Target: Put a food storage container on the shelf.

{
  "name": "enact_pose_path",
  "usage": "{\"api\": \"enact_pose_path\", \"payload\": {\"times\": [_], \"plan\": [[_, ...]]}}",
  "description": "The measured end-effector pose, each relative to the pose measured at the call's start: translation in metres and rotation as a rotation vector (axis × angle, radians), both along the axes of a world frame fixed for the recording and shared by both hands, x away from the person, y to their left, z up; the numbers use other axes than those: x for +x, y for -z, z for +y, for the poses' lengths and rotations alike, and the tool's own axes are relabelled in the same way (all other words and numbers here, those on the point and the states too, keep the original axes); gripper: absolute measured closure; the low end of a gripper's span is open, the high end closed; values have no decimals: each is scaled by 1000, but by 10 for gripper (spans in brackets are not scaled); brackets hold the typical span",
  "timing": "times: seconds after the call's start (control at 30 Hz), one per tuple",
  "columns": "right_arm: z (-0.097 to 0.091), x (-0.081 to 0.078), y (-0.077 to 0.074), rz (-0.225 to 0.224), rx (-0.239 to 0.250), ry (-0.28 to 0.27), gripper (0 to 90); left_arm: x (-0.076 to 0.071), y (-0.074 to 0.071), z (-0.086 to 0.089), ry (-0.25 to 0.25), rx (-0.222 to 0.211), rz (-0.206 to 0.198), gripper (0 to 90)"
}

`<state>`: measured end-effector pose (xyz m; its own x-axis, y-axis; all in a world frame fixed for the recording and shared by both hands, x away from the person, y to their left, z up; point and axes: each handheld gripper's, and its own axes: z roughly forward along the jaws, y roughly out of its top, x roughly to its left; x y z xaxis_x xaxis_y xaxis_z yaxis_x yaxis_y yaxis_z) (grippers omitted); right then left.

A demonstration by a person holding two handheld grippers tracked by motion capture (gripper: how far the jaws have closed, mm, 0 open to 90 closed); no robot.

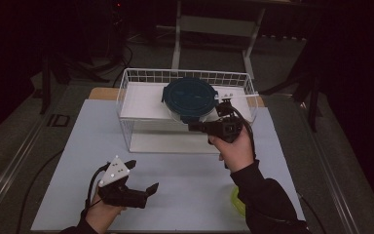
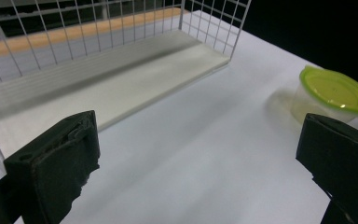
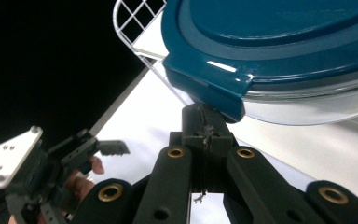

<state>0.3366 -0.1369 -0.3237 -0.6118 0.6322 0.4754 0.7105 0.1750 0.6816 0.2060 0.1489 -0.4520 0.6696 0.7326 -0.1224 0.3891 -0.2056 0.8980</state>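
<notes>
The right gripper point(image 1: 193, 126) is up by the white wire basket point(image 1: 126, 80). Its two black jaws are pressed together, and they pinch the lip of the dark blue lid point(image 1: 190, 96) on a round clear tub point(image 3: 317, 105). In the right gripper view the jaws meet right under the tab of the lid point(image 3: 209, 86), so the tub sits just above and ahead of the jaw tips. The tub is at the basket's rim, on the side near this gripper, and seems held up over the white floor of the basket.

The left gripper point(image 1: 142, 176) is low over the white table point(image 1: 185, 170), well apart from the basket and closer to the person. Its jaws are spread wide, with nothing between them. In the left gripper view the bare table lies between the two jaws. The basket point(image 2: 98, 32) is ahead of it. A small clear tub with a green lid point(image 2: 333, 91) stands on the table just past one jaw tip. In the high view this small tub point(image 1: 237, 201) peeks out beside the dark sleeve point(image 1: 268, 200) of the right arm.
</notes>
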Motion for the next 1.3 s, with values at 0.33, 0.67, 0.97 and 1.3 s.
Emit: {"api": "enact_pose_path", "payload": {"times": [0.33,0.67,0.97,1.3], "plan": [[-2,6,1,-2,12,27,900,-2,14,13,-28,-57,-77,0],[-4,14,2,-6,19,55,900,-2,18,10,-9,-66,-75,0],[-4,23,1,-5,13,85,900,0,18,12,-8,-67,-77,0],[-2,33,-1,-5,10,108,900,0,19,13,2,-66,-75,0]]}}
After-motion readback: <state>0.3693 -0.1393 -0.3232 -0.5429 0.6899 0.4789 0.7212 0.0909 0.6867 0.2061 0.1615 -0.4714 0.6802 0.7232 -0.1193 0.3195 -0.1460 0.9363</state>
